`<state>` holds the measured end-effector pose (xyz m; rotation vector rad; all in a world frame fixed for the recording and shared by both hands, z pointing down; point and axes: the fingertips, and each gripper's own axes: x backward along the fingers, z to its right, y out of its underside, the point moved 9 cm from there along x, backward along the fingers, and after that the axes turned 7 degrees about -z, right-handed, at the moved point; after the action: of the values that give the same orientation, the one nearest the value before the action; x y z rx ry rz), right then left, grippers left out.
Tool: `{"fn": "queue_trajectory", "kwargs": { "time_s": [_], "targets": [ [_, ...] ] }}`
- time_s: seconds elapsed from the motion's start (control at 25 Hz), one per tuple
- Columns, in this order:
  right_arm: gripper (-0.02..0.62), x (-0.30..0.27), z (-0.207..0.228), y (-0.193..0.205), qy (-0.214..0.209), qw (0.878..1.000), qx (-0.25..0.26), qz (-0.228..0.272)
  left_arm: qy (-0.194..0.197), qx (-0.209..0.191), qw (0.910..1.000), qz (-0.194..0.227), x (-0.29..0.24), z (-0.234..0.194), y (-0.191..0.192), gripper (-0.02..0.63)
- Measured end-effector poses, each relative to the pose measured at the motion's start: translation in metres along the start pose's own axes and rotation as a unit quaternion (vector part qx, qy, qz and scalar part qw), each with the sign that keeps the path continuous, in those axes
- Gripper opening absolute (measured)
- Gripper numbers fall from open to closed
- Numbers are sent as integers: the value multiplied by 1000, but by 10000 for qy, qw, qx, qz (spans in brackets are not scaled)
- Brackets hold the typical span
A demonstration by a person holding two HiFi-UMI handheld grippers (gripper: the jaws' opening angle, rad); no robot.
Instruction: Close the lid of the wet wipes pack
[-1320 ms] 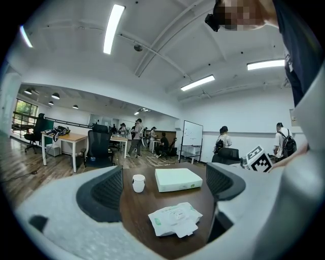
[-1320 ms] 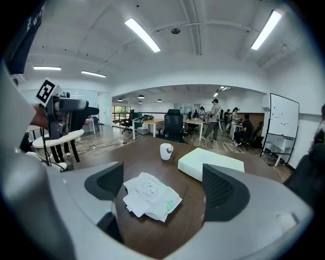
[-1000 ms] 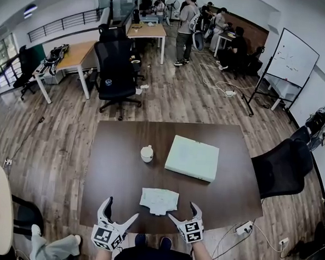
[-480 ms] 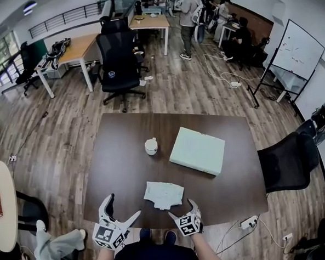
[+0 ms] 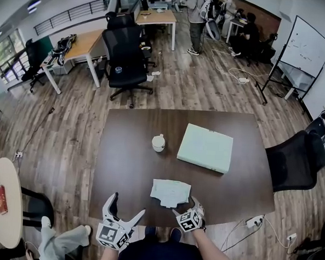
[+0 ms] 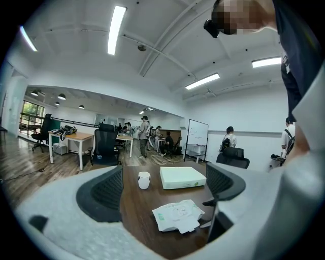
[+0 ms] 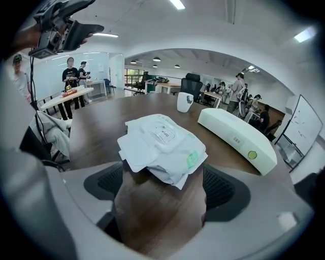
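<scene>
The white wet wipes pack (image 5: 171,192) lies crumpled on the dark brown table (image 5: 127,168), near its front edge. Its lid flap (image 7: 136,152) stands open, folded out toward me beside the printed opening (image 7: 165,134). My right gripper (image 5: 184,206) hovers low at the pack's near right corner. Its jaws have just been opening and stand wide, and the pads do not touch the pack, whose near corner (image 7: 179,182) reaches into the gap of my right gripper (image 7: 162,188). My left gripper (image 5: 126,208) is open left of the pack (image 6: 177,216), with nothing between its fingers.
A white cup (image 5: 159,143) and a pale green flat box (image 5: 205,147) stand further back on the table. A black office chair (image 5: 295,159) sits at the table's right side. A power strip (image 5: 253,220) lies on the floor near the front right corner.
My right gripper has sunk toward the table and come closer to the pack's near corner, tilting further down. The left gripper has kept its place.
</scene>
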<state>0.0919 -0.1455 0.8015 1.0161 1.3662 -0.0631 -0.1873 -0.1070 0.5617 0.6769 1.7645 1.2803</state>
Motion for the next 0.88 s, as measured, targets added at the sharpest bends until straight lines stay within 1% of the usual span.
{"fn": "queue_trajectory", "kwargs": {
  "time_s": [0.12, 0.24, 0.4, 0.56, 0.72, 0.88],
  "targets": [
    [505, -8, -4, -1, 27, 9999, 88, -84, -39, 2, 10000, -12, 2, -3, 2, 502],
    [505, -14, -9, -4, 28, 9994, 278, -193, -66, 35, 10000, -44, 5, -3, 4, 502],
    [505, -21, -8, -7, 88, 9994, 245, -249, -87, 77, 9999, -84, 7, -3, 6, 502],
    [506, -24, -8, -12, 152, 9984, 446, -308, -91, 106, 9998, -109, 12, -7, 6, 502],
    [508, -20, -9, -12, 211, 9982, 514, -210, -153, 134, 9998, -85, 15, -9, 9, 502],
    [509, -15, -7, -16, 231, 9982, 549, -115, -135, 193, 9997, -57, 13, -12, 10, 502]
  ]
}}
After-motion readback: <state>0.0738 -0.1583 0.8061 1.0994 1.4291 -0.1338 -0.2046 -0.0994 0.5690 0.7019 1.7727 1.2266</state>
